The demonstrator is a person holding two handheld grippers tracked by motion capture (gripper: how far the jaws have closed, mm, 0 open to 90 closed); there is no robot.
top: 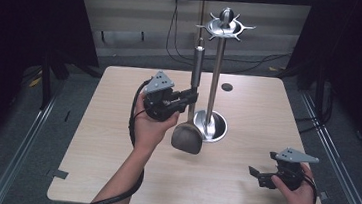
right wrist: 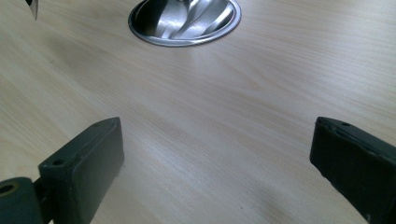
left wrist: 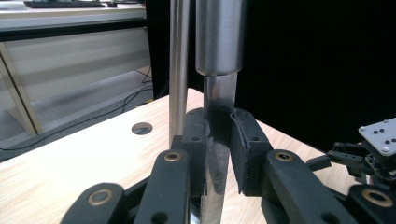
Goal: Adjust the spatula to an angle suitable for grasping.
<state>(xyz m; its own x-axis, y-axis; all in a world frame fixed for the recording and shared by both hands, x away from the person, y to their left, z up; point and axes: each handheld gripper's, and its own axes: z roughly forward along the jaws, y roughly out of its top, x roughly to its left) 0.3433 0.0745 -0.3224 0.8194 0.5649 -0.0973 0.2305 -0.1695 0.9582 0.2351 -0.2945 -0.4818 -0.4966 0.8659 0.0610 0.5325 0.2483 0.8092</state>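
A steel spatula [top: 188, 133] hangs upright over the table, blade down, its round handle [left wrist: 219, 37] pointing up. My left gripper [top: 189, 99] is shut on its flat shank [left wrist: 218, 140], just left of the utensil stand's pole [top: 216, 70]. That stand has a round steel base [top: 212, 126] and a hook crown [top: 225, 27] on top. The pole [left wrist: 179, 65] rises right behind my left jaws. My right gripper [top: 257, 175] rests low near the table's front right, open, with bare wood between its fingers [right wrist: 88, 163]. The stand's base [right wrist: 187, 18] lies ahead of it.
The light wooden table [top: 112, 166] has a small round hole [top: 227, 87] at the back, behind the stand. Cables run over the floor beyond the far edge. Dark curtains hang on both sides.
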